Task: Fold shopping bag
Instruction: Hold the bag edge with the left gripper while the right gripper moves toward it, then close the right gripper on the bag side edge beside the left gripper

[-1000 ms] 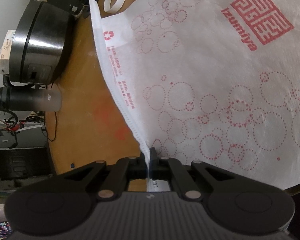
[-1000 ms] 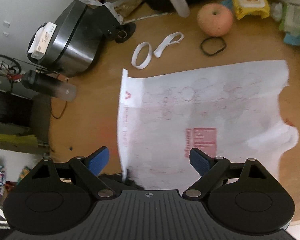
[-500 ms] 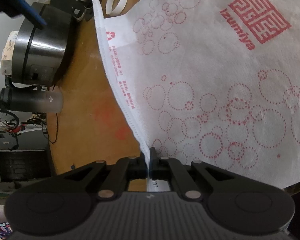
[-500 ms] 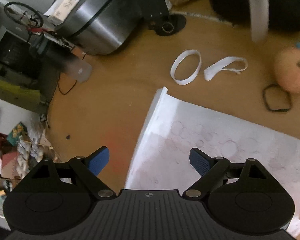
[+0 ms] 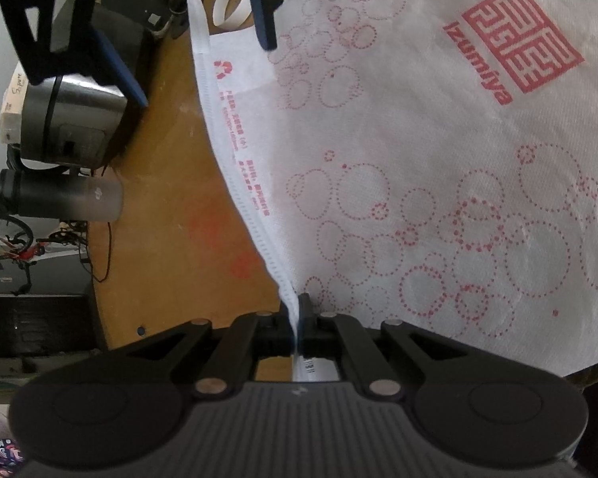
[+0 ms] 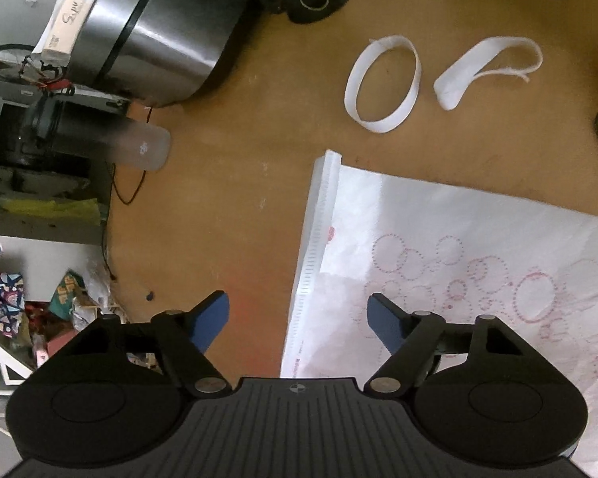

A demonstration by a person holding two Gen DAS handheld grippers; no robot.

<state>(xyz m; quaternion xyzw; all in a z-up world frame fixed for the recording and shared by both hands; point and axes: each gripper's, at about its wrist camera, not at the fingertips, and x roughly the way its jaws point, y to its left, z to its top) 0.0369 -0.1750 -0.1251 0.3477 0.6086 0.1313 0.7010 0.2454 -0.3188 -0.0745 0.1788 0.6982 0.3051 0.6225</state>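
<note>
Left jaws: left gripper [image 5: 297, 314] pinched tight on the near corner of the stitched seam edge [image 5: 235, 151] of the white non-woven shopping bag with red dotted circles [image 5: 418, 183].
Right jaws: right gripper [image 6: 298, 316] spread wide, holding nothing, straddling the same seam edge near its far corner [image 6: 331, 159].
Bag position: spread flat on the round brown wooden table [image 6: 235, 183]; seam raised at the left gripper's end.
Risk, missed grasp: right jaws may shut on one layer only, or on the table, because the far corner lies flat.
Risk, skewed fold: uneven pull between the grippers would likely drag the thin fabric and crease it off line.
Risk, snagging: two loose white fabric loops [image 6: 382, 83] lie near the far corner; a swept edge could catch them.
</note>
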